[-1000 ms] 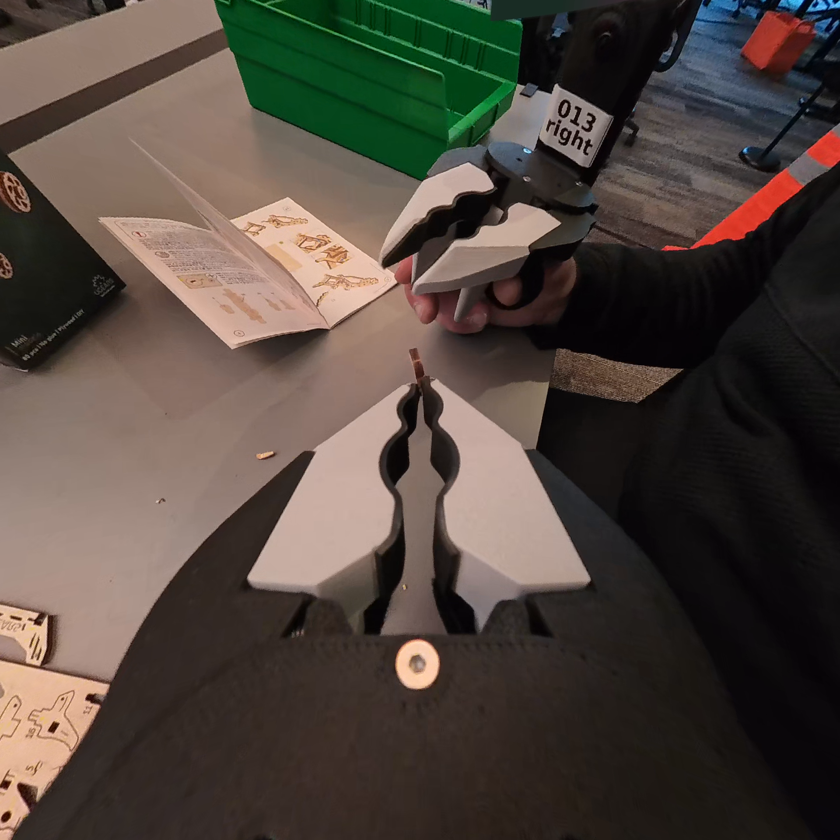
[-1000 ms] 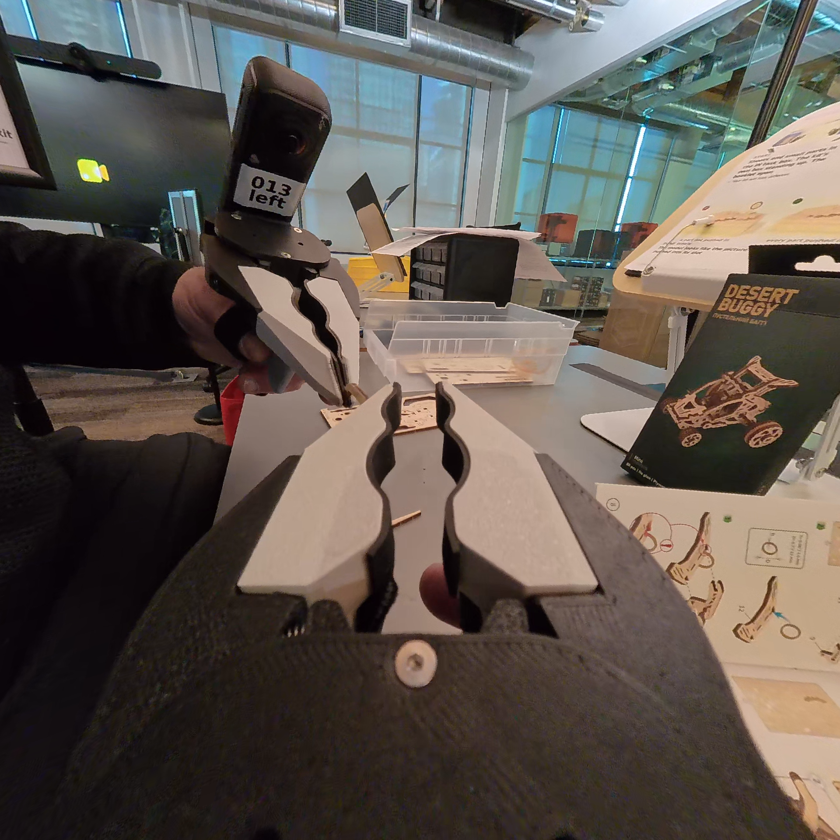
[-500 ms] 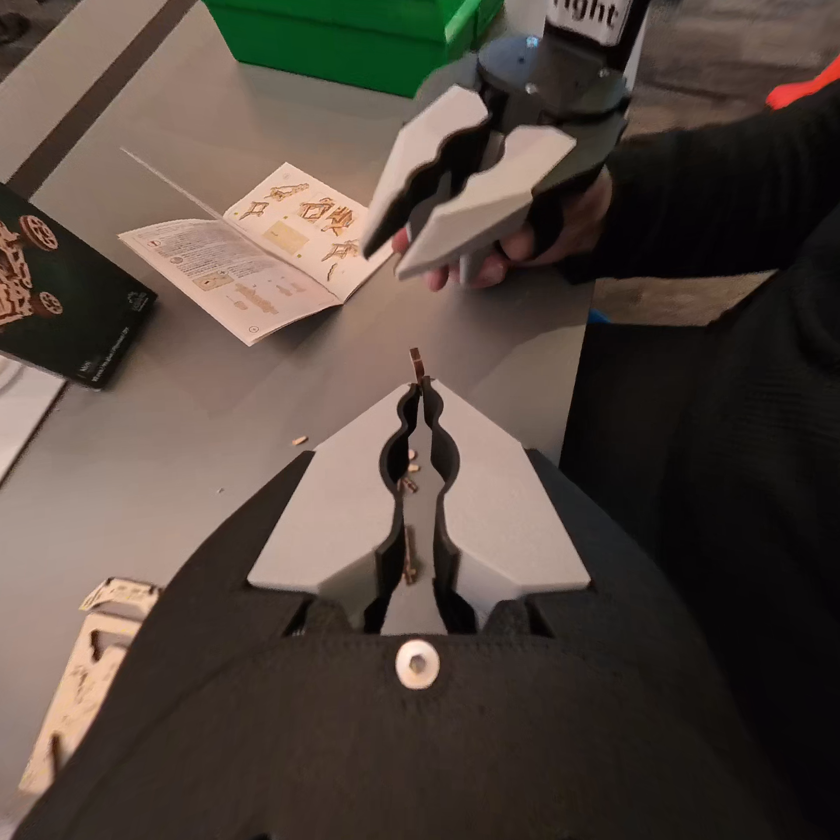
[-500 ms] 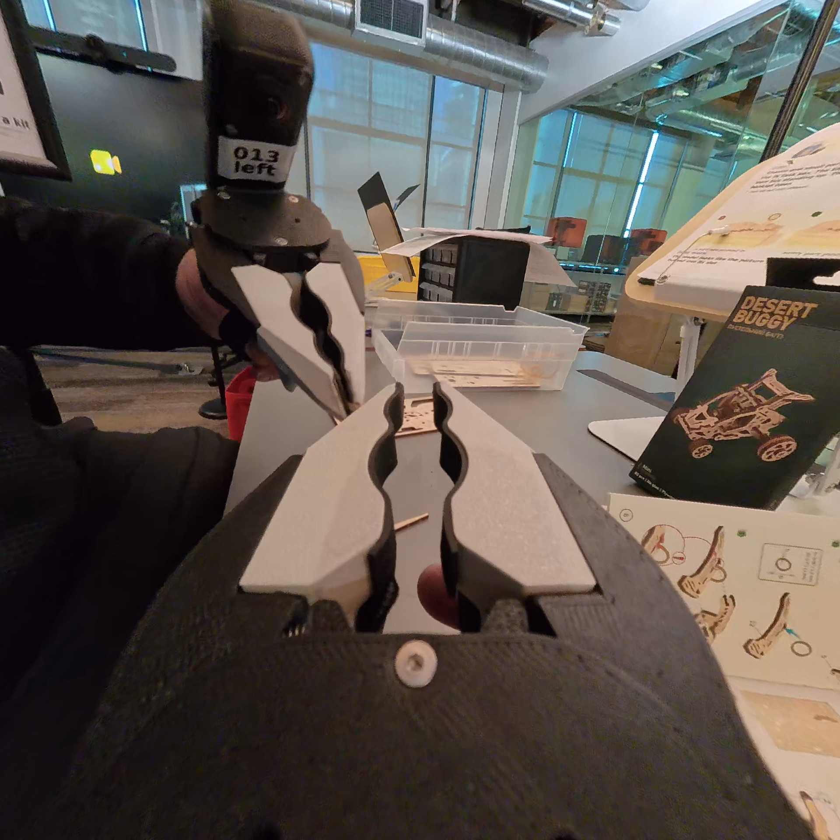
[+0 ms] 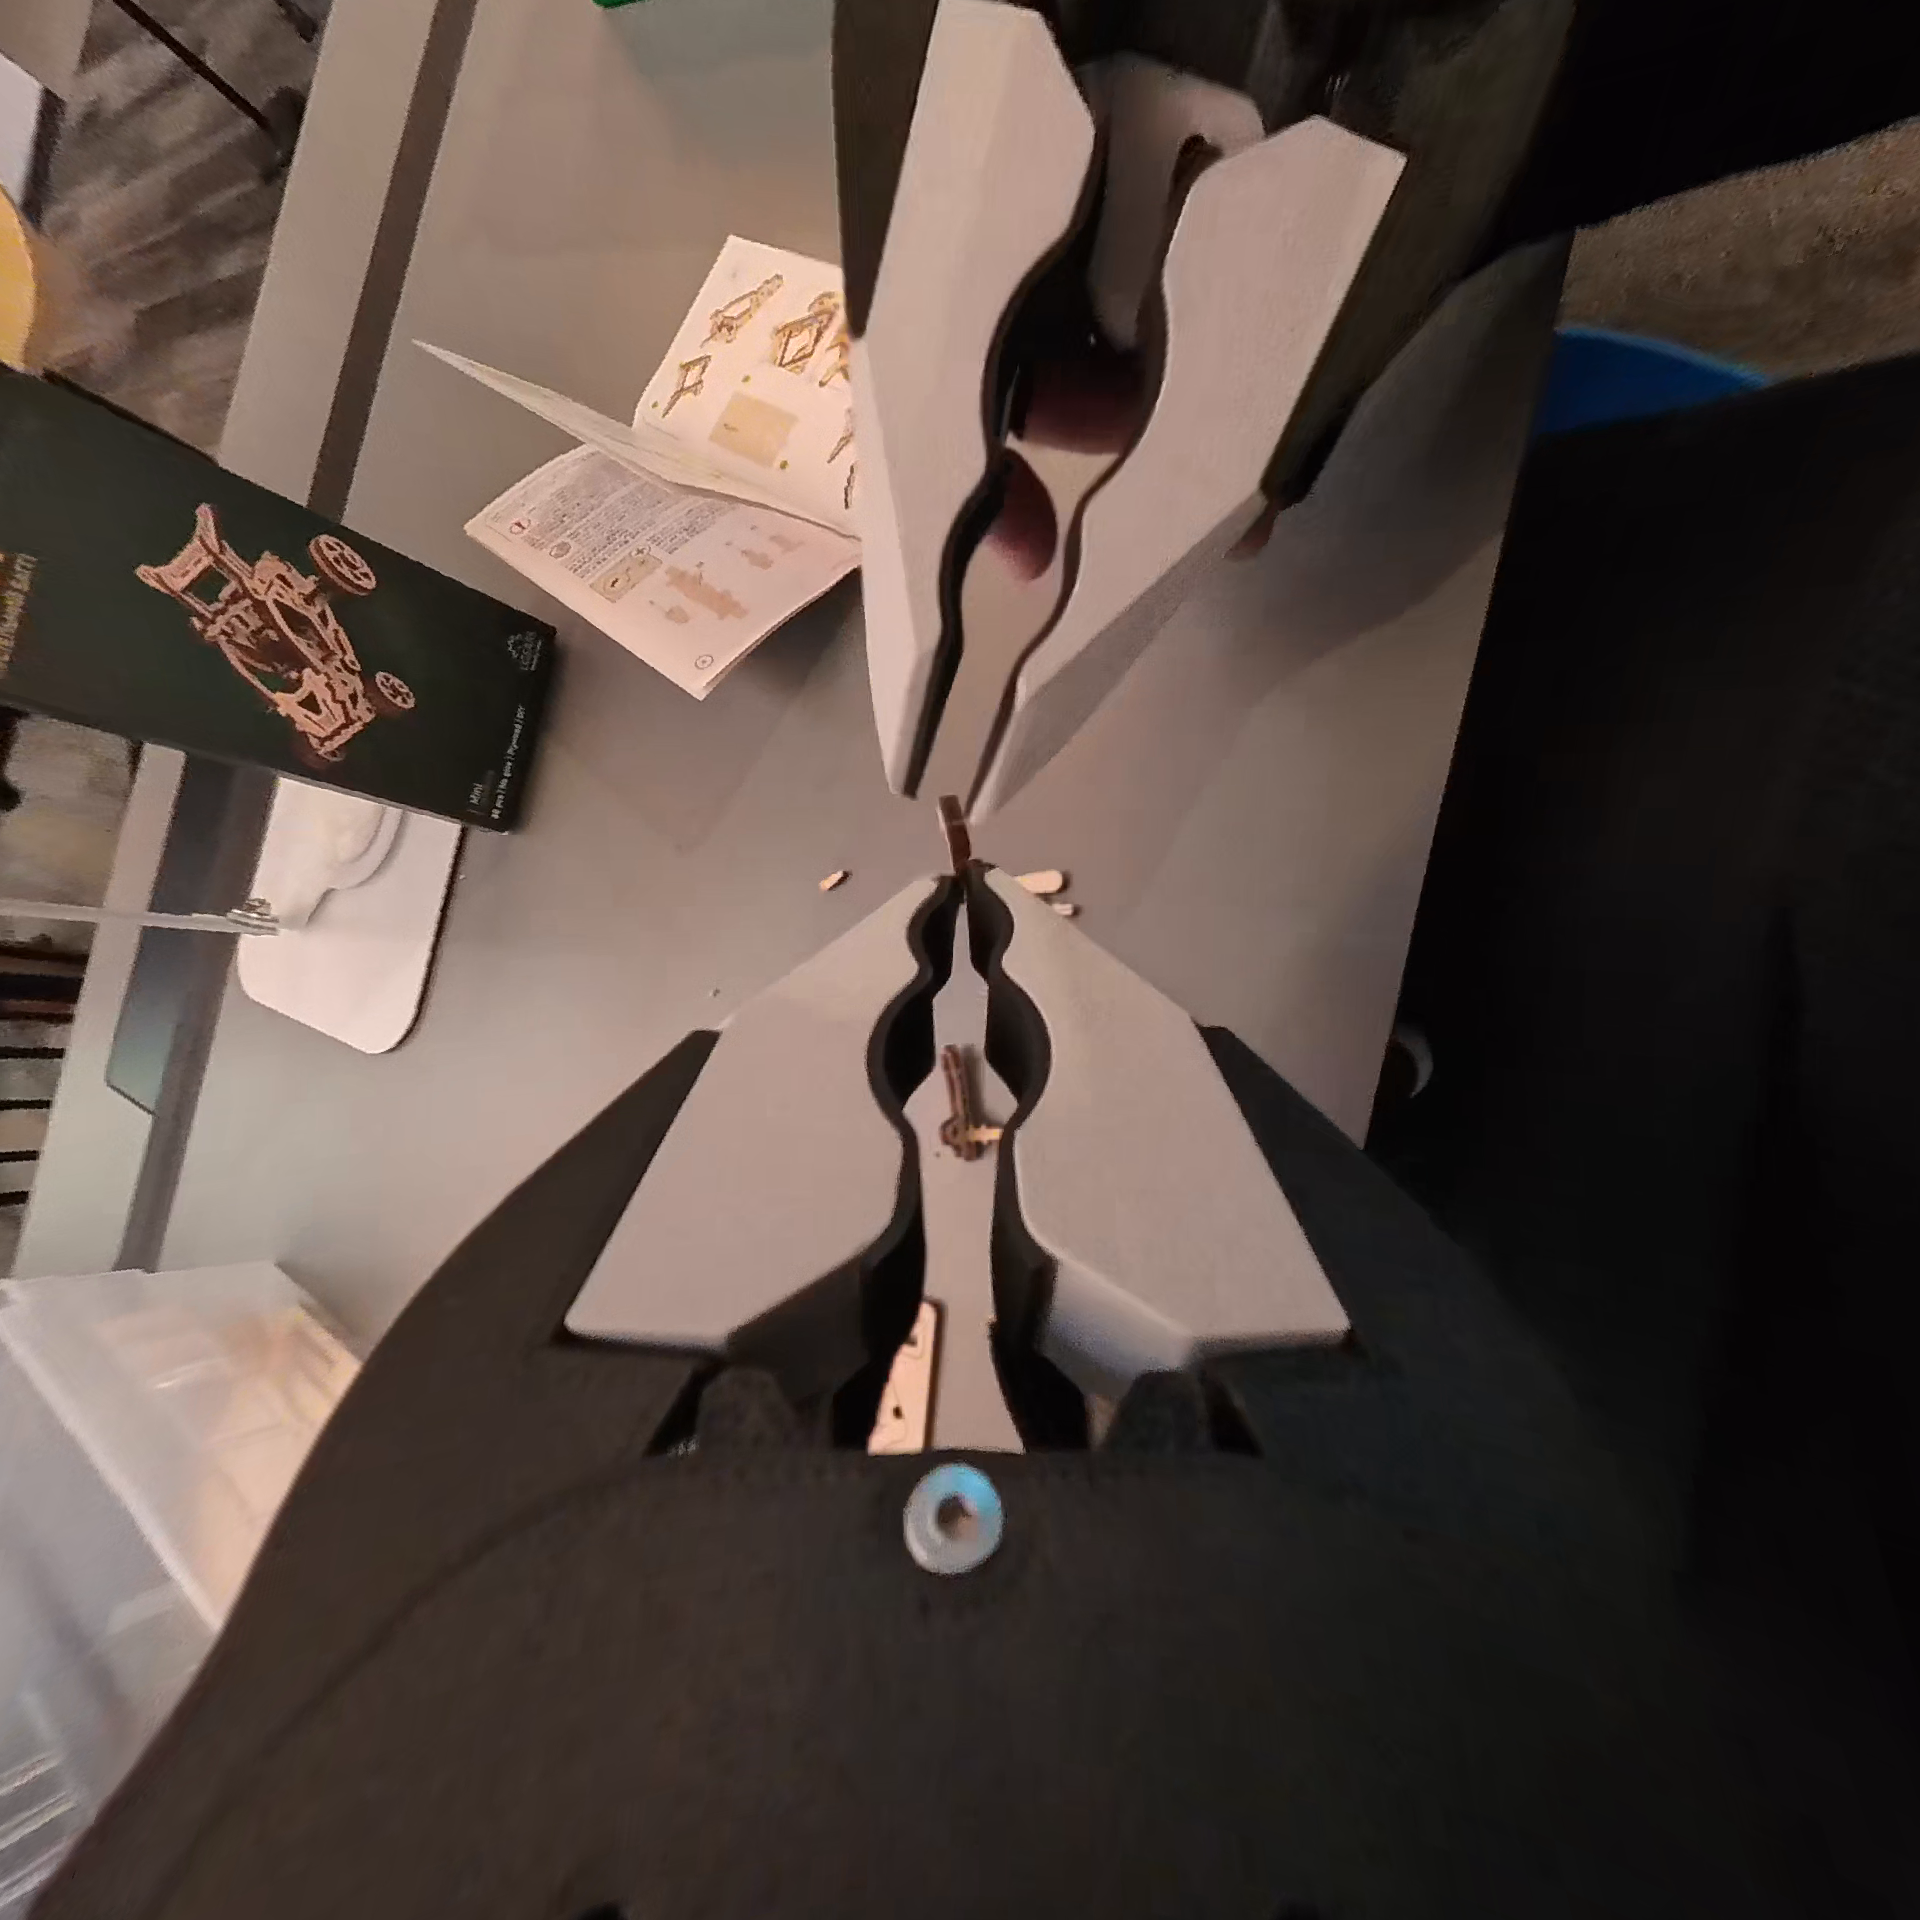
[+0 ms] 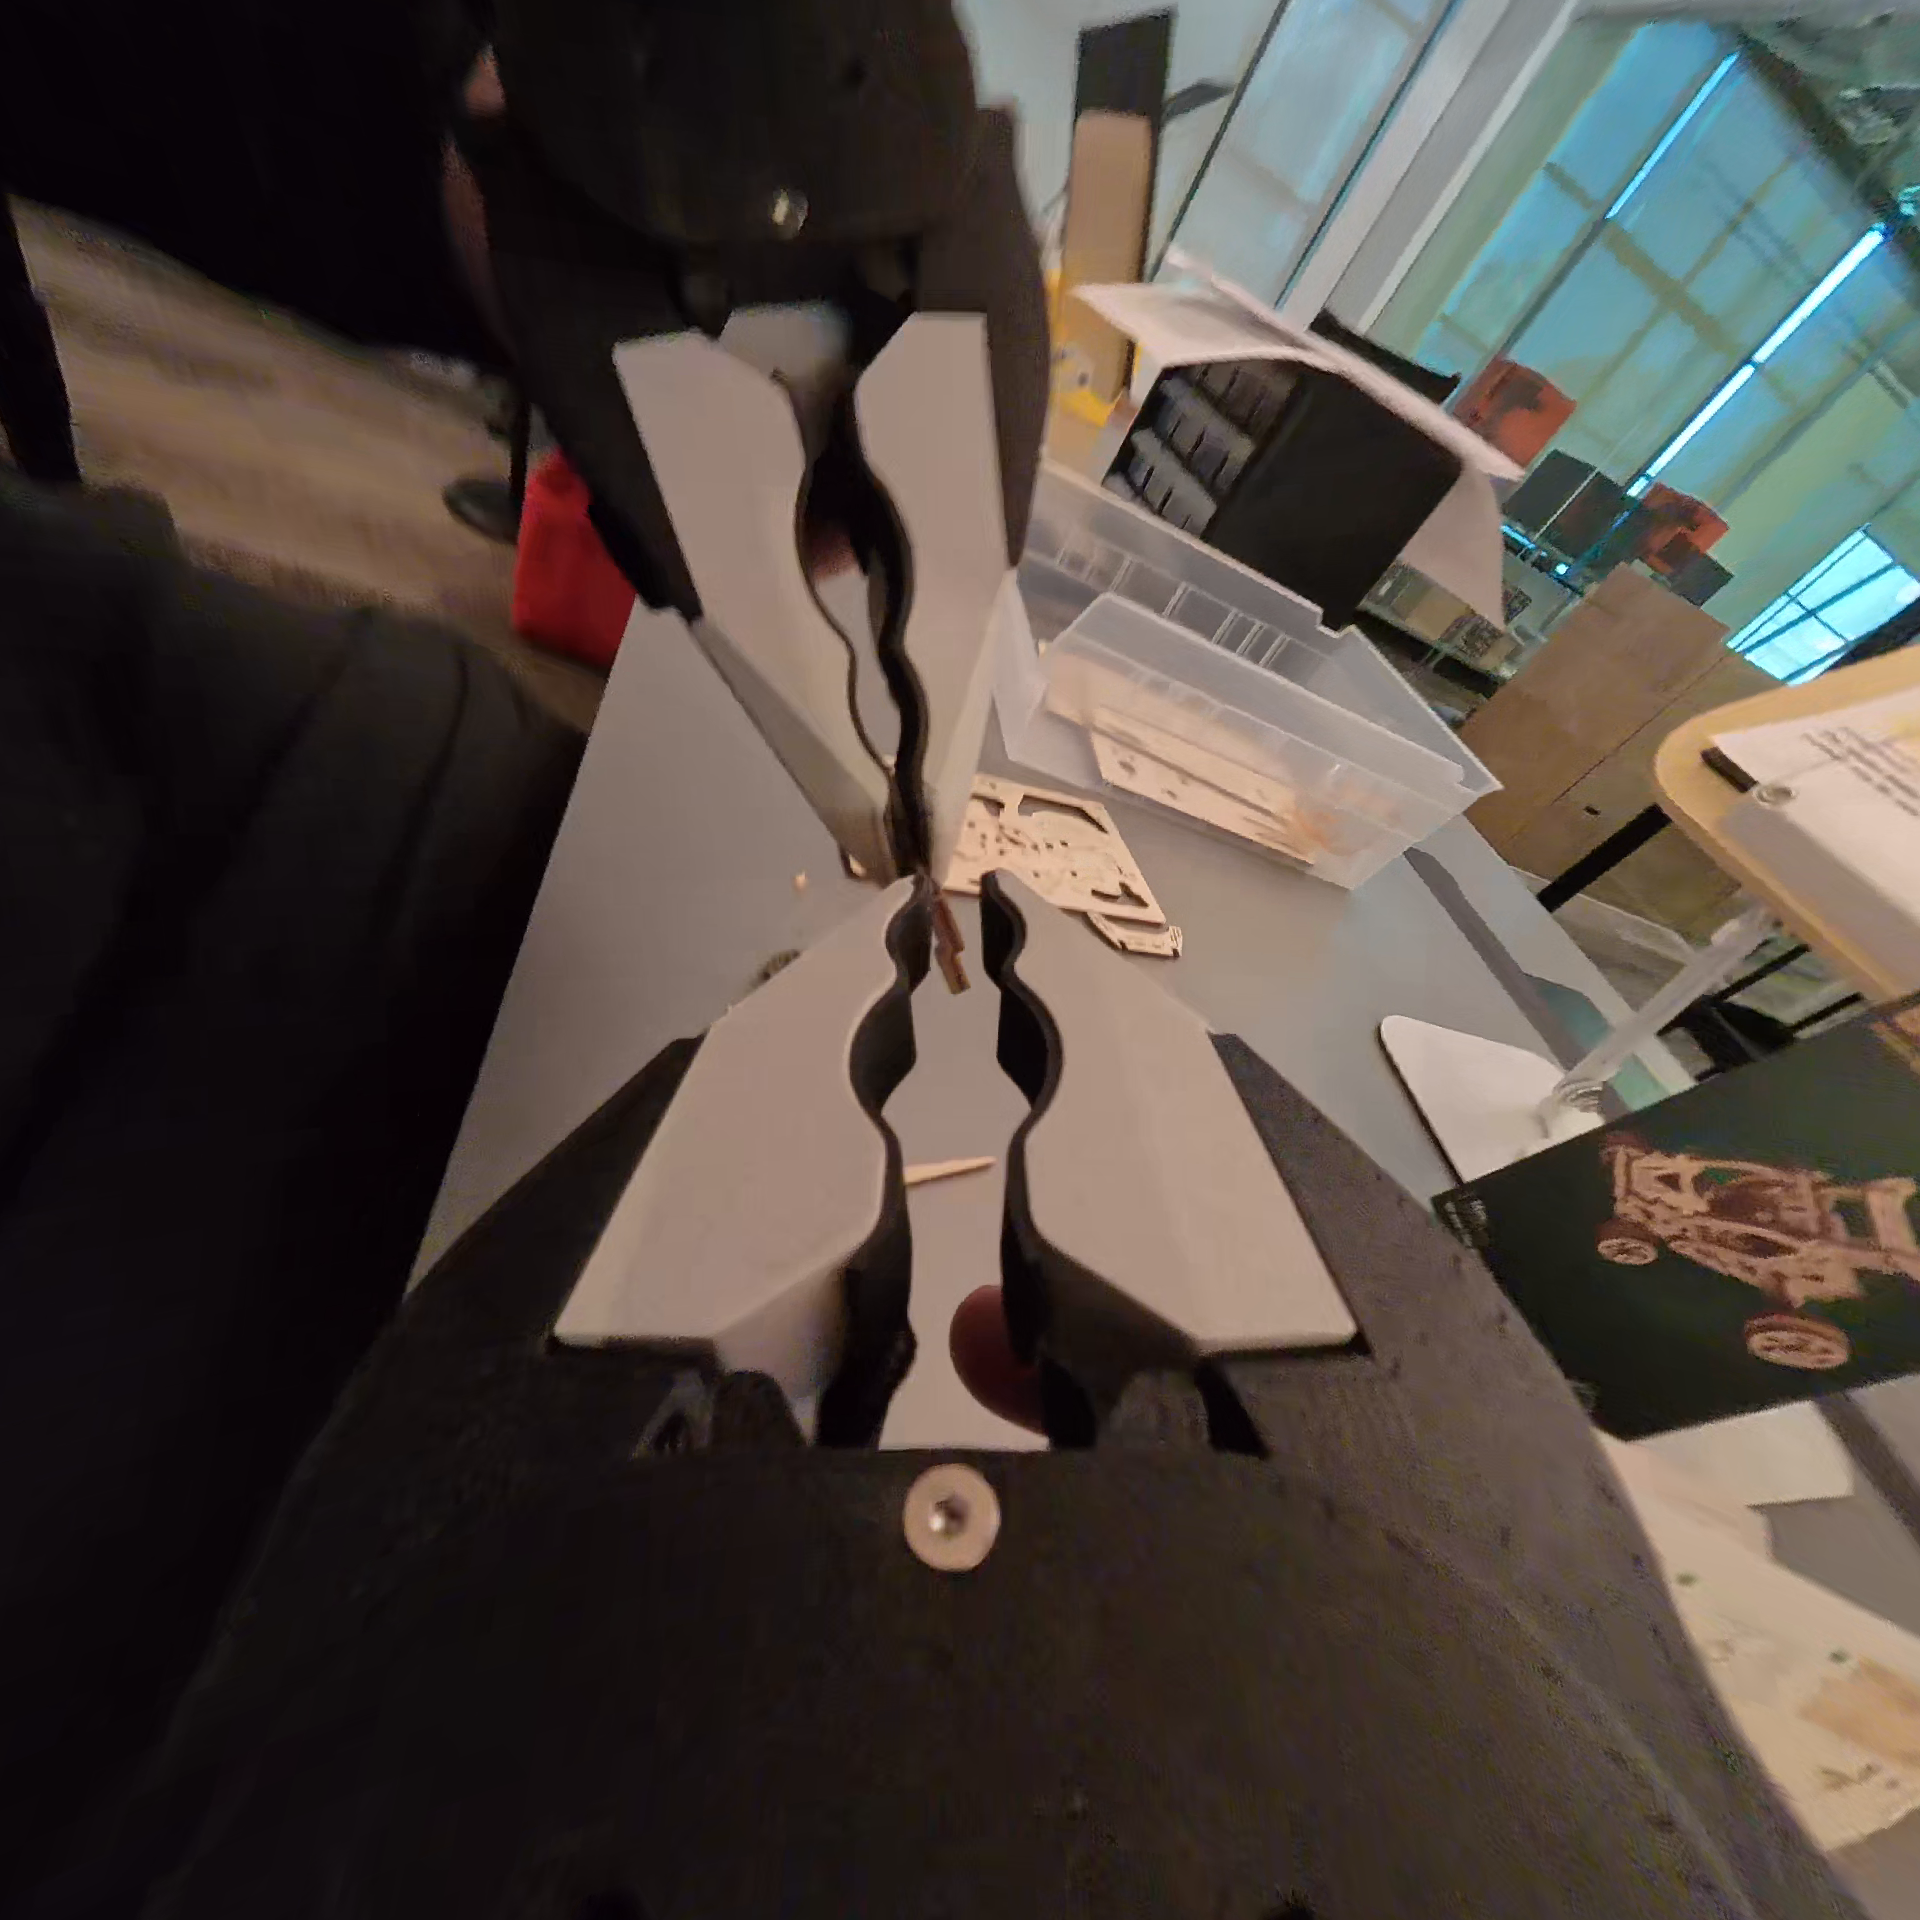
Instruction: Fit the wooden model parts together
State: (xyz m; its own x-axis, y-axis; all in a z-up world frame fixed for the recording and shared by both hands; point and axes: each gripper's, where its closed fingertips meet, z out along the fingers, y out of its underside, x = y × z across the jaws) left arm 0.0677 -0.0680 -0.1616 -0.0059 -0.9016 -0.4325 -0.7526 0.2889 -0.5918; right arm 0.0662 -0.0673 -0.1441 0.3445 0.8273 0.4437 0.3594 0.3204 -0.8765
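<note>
In the left wrist view my left gripper (image 5: 961,883) is shut on a small brown wooden part (image 5: 951,831), which sticks out beyond its tips above the grey table (image 5: 582,935). My right gripper (image 5: 951,795) comes in from the top, tip to tip with it, jaws open around the part's free end. In the right wrist view the same part (image 6: 949,951) lies between my right gripper's (image 6: 954,891) open fingertips, close to the left pad and apart from the right one. The left gripper (image 6: 906,857) pinches its far end.
An open instruction booklet (image 5: 665,520) and a dark kit box (image 5: 260,613) lie on the table. A clear bin (image 6: 1247,748) holds wooden sheets, and a cut sheet (image 6: 1049,852) lies beside it. Small wooden bits (image 5: 1039,881) and a thin stick (image 6: 948,1171) lie under the grippers. A person's dark sleeve (image 6: 208,831) is close. Only a small space, under 4 cm, lies between the two pairs of fingers.
The two grippers have come together tip to tip. The right gripper's open jaws now sit around the part, which the left gripper has kept pinched throughout.
</note>
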